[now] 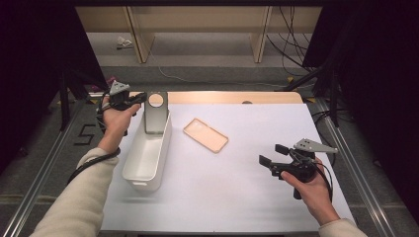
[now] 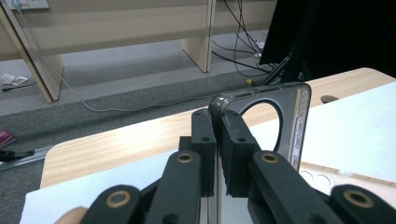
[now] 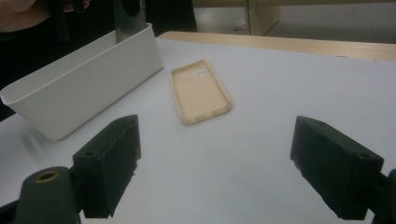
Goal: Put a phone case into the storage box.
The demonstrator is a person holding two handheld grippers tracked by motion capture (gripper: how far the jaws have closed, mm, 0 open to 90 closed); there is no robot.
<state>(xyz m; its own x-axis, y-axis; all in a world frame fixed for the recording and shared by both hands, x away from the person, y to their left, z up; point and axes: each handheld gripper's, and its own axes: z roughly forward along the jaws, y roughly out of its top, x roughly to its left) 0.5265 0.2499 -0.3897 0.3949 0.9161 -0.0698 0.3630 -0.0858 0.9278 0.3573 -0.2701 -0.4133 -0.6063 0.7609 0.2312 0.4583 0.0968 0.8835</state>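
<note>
One legible mark is present: the black numeral "5" [image 1: 84, 134], applied to the grey floor at the left of the bench [image 1: 276, 197]. No other text, label or brand can be read.

Wooden table [image 1: 276, 97] with white sheet [image 1: 257, 197] over most of it. On the sheet: white bin [image 1: 148, 163] beside left gripper [image 1: 141, 97], beige phone case [image 1: 205, 135] ahead of right gripper [image 1: 272, 154].
</note>
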